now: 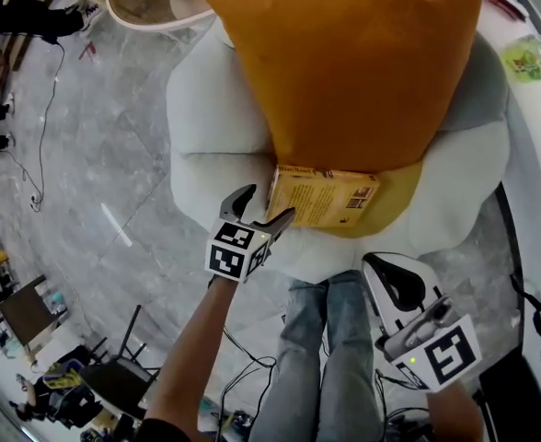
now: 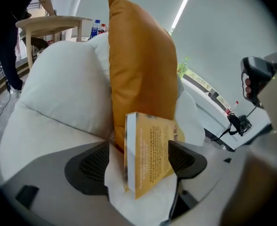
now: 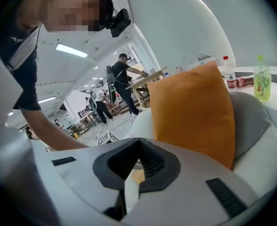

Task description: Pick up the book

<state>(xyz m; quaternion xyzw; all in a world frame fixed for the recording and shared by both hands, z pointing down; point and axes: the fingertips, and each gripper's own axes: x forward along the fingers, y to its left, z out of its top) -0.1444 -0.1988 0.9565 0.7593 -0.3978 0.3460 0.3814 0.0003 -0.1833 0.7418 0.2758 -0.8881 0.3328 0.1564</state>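
The book (image 1: 321,196) sits with its left end between the wide-open jaws of your left claw (image 1: 269,203), long axis running rightward across the white cushion (image 1: 206,164) beneath the orange pillow (image 1: 344,63), while your closed right claw (image 3: 139,142) hangs back.

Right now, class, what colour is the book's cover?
Yellow; the book shows best in the left gripper view.

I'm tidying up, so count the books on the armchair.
1. The yellow book lies on the white armchair at the foot of the orange cushion; others may hide behind it.
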